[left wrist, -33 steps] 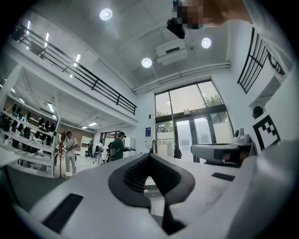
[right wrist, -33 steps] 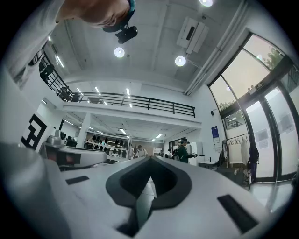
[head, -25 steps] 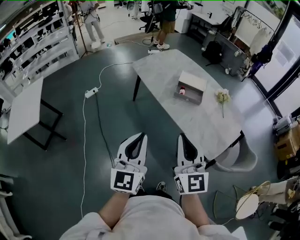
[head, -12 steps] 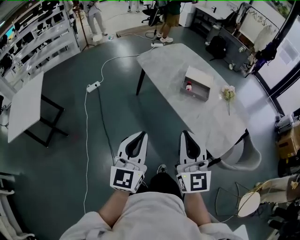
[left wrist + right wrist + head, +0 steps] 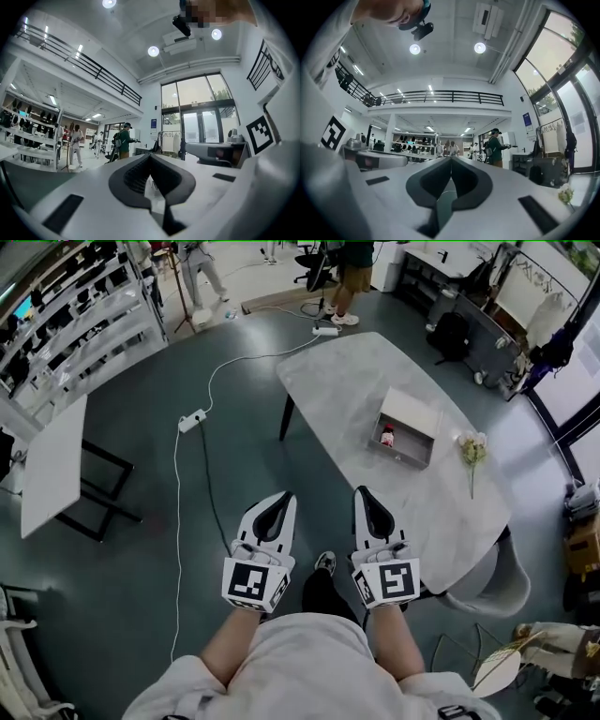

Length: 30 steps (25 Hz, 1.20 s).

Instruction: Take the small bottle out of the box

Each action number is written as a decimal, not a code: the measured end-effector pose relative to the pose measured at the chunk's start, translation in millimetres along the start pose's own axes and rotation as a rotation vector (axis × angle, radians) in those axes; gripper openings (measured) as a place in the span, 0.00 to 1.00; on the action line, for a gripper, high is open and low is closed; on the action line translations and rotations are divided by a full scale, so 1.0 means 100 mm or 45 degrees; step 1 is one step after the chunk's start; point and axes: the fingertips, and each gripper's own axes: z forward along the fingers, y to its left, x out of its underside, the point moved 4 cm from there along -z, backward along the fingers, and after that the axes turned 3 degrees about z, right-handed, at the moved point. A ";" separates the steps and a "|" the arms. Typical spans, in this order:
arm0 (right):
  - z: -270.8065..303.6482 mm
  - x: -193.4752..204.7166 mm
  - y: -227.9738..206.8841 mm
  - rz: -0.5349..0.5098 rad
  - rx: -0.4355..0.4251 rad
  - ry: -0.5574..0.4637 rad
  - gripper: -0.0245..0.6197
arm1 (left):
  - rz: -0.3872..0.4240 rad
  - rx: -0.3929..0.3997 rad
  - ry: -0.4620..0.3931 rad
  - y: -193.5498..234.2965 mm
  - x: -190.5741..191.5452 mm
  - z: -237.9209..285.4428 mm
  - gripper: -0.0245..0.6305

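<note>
An open grey box [image 5: 409,427] lies on the long marble table [image 5: 356,390], far ahead of me. Inside it, at its left end, lies the small bottle [image 5: 387,437] with a red cap. My left gripper [image 5: 284,495] and right gripper [image 5: 361,491] are held side by side over the floor, short of the table's near end, pointing level. Both are shut with nothing between the jaws. In the left gripper view the left gripper [image 5: 150,157] shows closed tips; the right gripper view shows the right gripper [image 5: 451,159] the same. Neither of these views shows the box.
A pale flower [image 5: 472,450] lies on the table right of the box. A white cable and power strip [image 5: 194,420] run across the floor at left. A white side table [image 5: 52,465] stands far left, a grey chair [image 5: 492,570] by the table's near right end. A person [image 5: 354,273] stands beyond the table.
I have walked toward the table, so the box and bottle sit closer and lower in the head view. Both grippers came forward with me and stayed shut.
</note>
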 end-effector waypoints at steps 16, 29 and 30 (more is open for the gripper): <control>1.17 0.03 -1.48 0.030 -0.017 0.003 0.08 | 0.028 0.122 0.094 0.05 0.01 2.06 0.07; 1.53 0.55 -2.43 0.092 0.283 0.157 0.08 | -0.035 0.428 0.233 0.09 0.58 3.40 0.07; 1.57 0.57 -2.50 0.096 0.321 0.171 0.08 | -0.042 0.466 0.255 0.09 0.63 3.51 0.07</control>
